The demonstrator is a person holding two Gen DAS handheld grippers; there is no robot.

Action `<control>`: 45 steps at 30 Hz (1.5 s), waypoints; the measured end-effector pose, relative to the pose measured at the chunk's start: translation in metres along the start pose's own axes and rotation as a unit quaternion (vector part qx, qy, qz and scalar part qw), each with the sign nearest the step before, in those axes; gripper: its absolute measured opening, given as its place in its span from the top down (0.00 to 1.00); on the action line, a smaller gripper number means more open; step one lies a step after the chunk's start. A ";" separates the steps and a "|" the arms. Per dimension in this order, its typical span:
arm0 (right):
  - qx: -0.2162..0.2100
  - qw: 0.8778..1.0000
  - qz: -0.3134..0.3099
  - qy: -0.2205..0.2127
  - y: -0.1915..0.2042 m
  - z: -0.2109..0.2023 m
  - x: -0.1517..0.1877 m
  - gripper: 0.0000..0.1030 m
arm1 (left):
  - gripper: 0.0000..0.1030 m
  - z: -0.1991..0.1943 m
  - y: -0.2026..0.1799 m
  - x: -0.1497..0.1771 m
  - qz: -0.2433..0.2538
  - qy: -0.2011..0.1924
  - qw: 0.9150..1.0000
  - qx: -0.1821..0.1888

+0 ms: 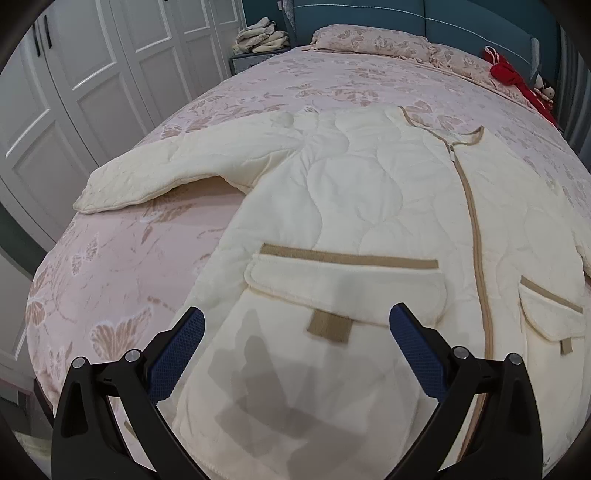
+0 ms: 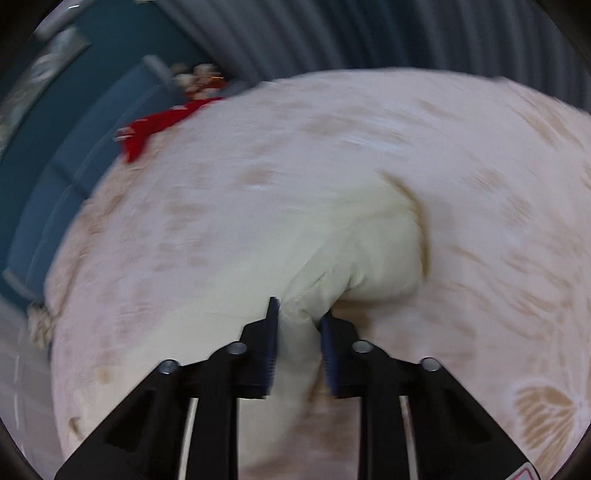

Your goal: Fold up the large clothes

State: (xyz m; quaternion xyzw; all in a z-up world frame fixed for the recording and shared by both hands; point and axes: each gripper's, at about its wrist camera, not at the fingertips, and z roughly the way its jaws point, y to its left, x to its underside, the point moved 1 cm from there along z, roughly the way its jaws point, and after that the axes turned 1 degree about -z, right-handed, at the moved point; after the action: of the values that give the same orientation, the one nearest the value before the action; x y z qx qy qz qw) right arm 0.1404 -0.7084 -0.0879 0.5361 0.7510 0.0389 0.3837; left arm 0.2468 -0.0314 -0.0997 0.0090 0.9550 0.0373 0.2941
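A cream quilted jacket (image 1: 369, 192) lies front-up on the pink patterned bed (image 1: 122, 266), zipped along its tan zipper (image 1: 476, 229). One sleeve (image 1: 166, 166) stretches out to the left. My left gripper (image 1: 297, 314) hovers open over the lower front, just below the flap pocket (image 1: 343, 291), with nothing between its blue pads. In the blurred right wrist view, my right gripper (image 2: 300, 309) is shut on a bunched fold of the jacket's other sleeve (image 2: 369, 236), whose tan-trimmed cuff end lies beyond the fingers on the bed cover (image 2: 295, 147).
White wardrobe doors (image 1: 92, 74) stand left of the bed. A pile of beige clothes (image 1: 262, 37) sits on a nightstand by the teal headboard (image 1: 406, 14). Pillows (image 1: 369, 40) and a red garment (image 1: 509, 72) (image 2: 155, 125) lie at the bed's head. Grey curtains (image 2: 369, 33) hang beyond.
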 end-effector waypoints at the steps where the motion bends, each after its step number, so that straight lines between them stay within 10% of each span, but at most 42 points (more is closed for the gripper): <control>1: -0.041 0.999 -0.021 -0.005 0.032 -0.009 0.000 0.83 | 0.05 0.002 0.002 -0.002 -0.003 -0.001 1.000 0.002; 4: -0.123 0.987 -0.107 -0.008 0.121 -0.033 0.016 0.86 | 0.05 0.005 0.008 -0.005 -0.014 -0.001 1.000 0.005; 11: -0.303 0.891 -0.333 0.057 0.333 -0.078 0.160 0.89 | 0.05 0.007 0.035 -0.013 -0.045 -0.007 0.999 0.009; 16: -0.327 0.852 -0.386 0.133 0.394 -0.058 0.266 0.89 | 0.05 0.010 0.058 -0.021 -0.065 -0.012 0.998 0.020; 24: -0.288 0.827 -0.426 0.226 0.400 -0.017 0.389 0.89 | 0.05 0.025 0.082 -0.030 -0.091 -0.010 0.995 0.032; 32: -0.248 0.816 -0.447 0.269 0.387 0.006 0.426 0.85 | 0.05 0.040 0.084 -0.034 -0.107 0.005 0.993 0.053; 35: -0.248 0.821 -0.446 0.255 0.374 -0.016 0.416 0.57 | 0.05 0.050 0.078 -0.046 -0.127 0.024 0.987 0.099; 37: -0.251 0.835 -0.431 0.234 0.353 -0.037 0.400 0.38 | 0.05 0.056 0.068 -0.058 -0.146 0.026 0.980 0.135; 45: -0.164 0.936 -0.230 0.211 0.204 -0.034 0.275 0.36 | 0.06 0.120 0.005 -0.095 -0.178 0.092 0.953 0.229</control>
State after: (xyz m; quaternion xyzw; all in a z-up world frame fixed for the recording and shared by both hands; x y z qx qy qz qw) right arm 0.2419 -0.3805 -0.1155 0.2580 0.9006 0.1843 0.2972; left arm 0.3925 -0.0227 -0.1448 -0.0975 0.9468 -0.2350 0.1970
